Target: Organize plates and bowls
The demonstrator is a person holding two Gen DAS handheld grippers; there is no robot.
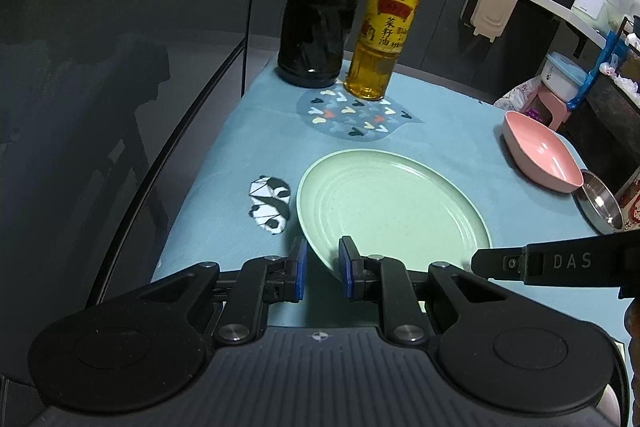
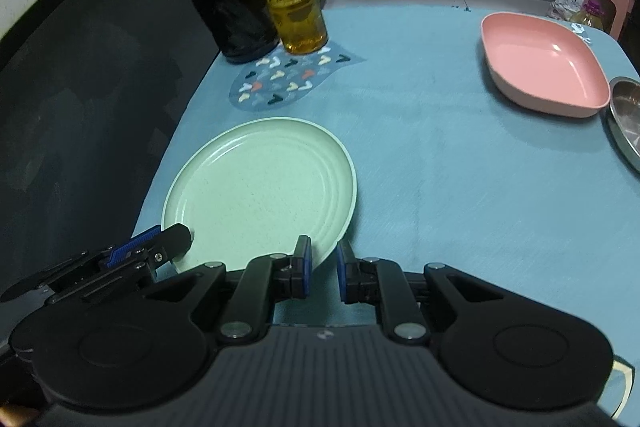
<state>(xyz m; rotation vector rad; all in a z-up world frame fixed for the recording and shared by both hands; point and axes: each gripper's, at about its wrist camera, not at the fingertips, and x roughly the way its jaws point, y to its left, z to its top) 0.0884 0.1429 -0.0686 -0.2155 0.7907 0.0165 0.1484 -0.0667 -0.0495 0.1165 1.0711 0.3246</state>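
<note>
A pale green plate point(image 1: 392, 207) lies on the blue tablecloth; it also shows in the right wrist view point(image 2: 260, 187). My left gripper point(image 1: 323, 263) is open, its jaws astride the plate's near-left rim. My right gripper point(image 2: 322, 263) is open, its jaws astride the plate's near-right rim. The right gripper shows in the left view point(image 1: 560, 263), and the left one in the right view point(image 2: 152, 251). A pink bowl point(image 1: 540, 157) sits at the right, also in the right view point(image 2: 544, 67). A steel bowl point(image 1: 600, 205) stands beside it, also point(image 2: 626, 115).
A dark vinegar bottle point(image 1: 320, 19) and a yellow oil bottle point(image 1: 384, 27) stand at the far edge of the table, behind the plate. A patterned mat point(image 1: 356, 117) lies under them. The table's left edge drops off beside the plate.
</note>
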